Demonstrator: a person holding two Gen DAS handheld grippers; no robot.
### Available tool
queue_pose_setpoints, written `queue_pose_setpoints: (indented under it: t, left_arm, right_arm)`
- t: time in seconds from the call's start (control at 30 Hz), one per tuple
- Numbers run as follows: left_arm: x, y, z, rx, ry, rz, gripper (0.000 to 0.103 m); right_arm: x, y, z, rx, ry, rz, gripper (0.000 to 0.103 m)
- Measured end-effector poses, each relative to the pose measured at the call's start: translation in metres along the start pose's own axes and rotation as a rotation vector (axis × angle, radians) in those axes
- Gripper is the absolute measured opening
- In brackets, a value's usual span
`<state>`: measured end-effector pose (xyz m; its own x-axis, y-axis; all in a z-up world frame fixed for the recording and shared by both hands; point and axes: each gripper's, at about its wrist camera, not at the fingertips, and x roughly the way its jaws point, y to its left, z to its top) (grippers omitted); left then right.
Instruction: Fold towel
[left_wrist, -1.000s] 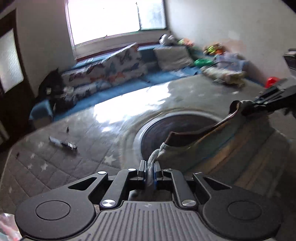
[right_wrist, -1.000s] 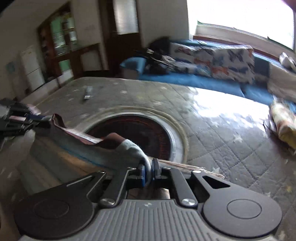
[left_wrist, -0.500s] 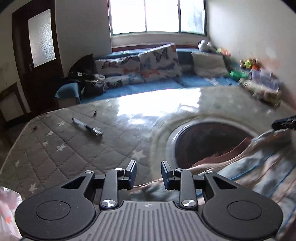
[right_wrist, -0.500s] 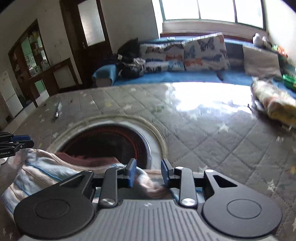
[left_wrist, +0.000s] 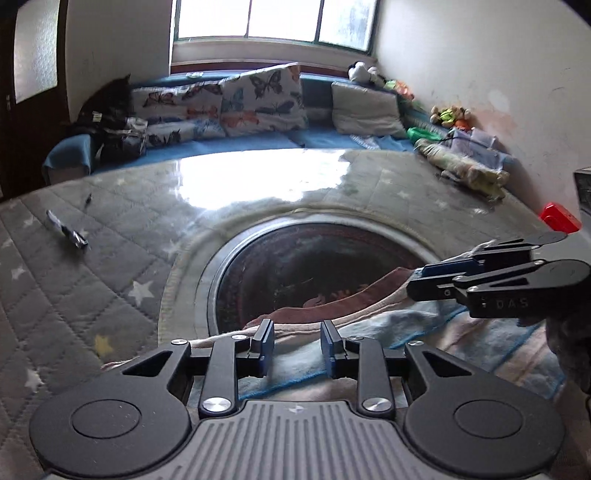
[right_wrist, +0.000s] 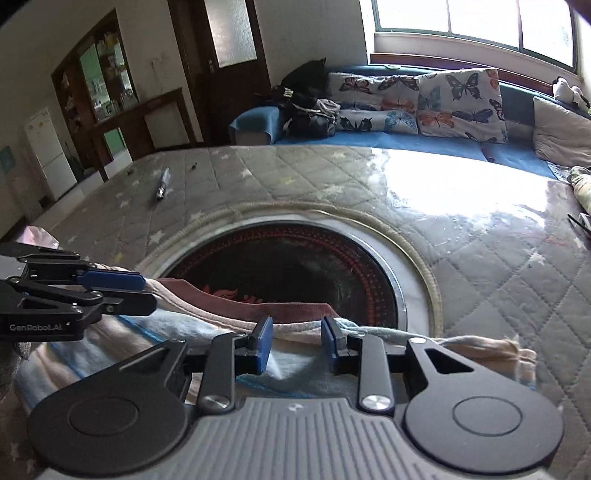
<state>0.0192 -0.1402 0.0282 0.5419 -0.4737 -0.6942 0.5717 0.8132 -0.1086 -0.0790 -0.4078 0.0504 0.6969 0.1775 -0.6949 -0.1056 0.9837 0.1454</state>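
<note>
The towel (left_wrist: 461, 332), striped pale blue and pink with a brown border, lies flat on the quilted table at the near edge, its far edge overlapping the round dark inset. My left gripper (left_wrist: 297, 345) hovers open just over the towel's left part with nothing between its blue pads. In the left wrist view my right gripper (left_wrist: 424, 278) reaches in from the right, over the brown border. The right wrist view shows the towel (right_wrist: 199, 314) under my open right gripper (right_wrist: 297, 343), and my left gripper (right_wrist: 144, 291) comes in from the left, fingers apart.
A round dark glass inset (left_wrist: 314, 266) sits in the middle of the grey star-quilted table cover (left_wrist: 110, 258). A pen (left_wrist: 66, 230) lies at the far left and a red object (left_wrist: 559, 218) at the right edge. A sofa with butterfly cushions (left_wrist: 258, 99) stands behind.
One second ago both grippers were shut on the towel's corners and held it up. Both have opened and let go, and the towel now lies on the table.
</note>
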Motion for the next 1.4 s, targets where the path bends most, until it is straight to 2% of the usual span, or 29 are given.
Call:
queue_pose_setpoints:
  t: [0.13, 0.3, 0.53, 0.7, 1.1, 1.33, 1.4]
  left_arm:
    - [0.011, 0.007, -0.006, -0.005, 0.011, 0.006, 0.028]
    - [0.007, 0.006, -0.008, -0.006, 0.003, 0.009, 0.028]
    - [0.004, 0.002, -0.008, -0.019, -0.002, 0.012, 0.028]
    - [0.005, 0.003, -0.011, -0.027, -0.001, 0.014, 0.028]
    - [0.005, 0.002, -0.013, -0.034, -0.010, 0.032, 0.028]
    - [0.004, 0.000, -0.015, -0.036, -0.017, 0.045, 0.028]
    - [0.003, 0.000, -0.015, -0.036, -0.021, 0.049, 0.031]
  right_arm:
    - [0.013, 0.000, -0.003, -0.005, 0.014, -0.026, 0.027]
    - [0.013, 0.007, -0.003, -0.029, -0.015, -0.038, 0.028]
    - [0.004, 0.035, -0.009, -0.120, -0.012, 0.037, 0.028]
    - [0.005, 0.052, -0.020, -0.156, 0.004, 0.047, 0.028]
    - [-0.026, 0.092, -0.062, -0.294, -0.008, 0.065, 0.029]
    - [-0.051, 0.103, -0.084, -0.292, -0.006, 0.111, 0.029]
    - [-0.058, 0.105, -0.090, -0.287, -0.001, 0.129, 0.029]
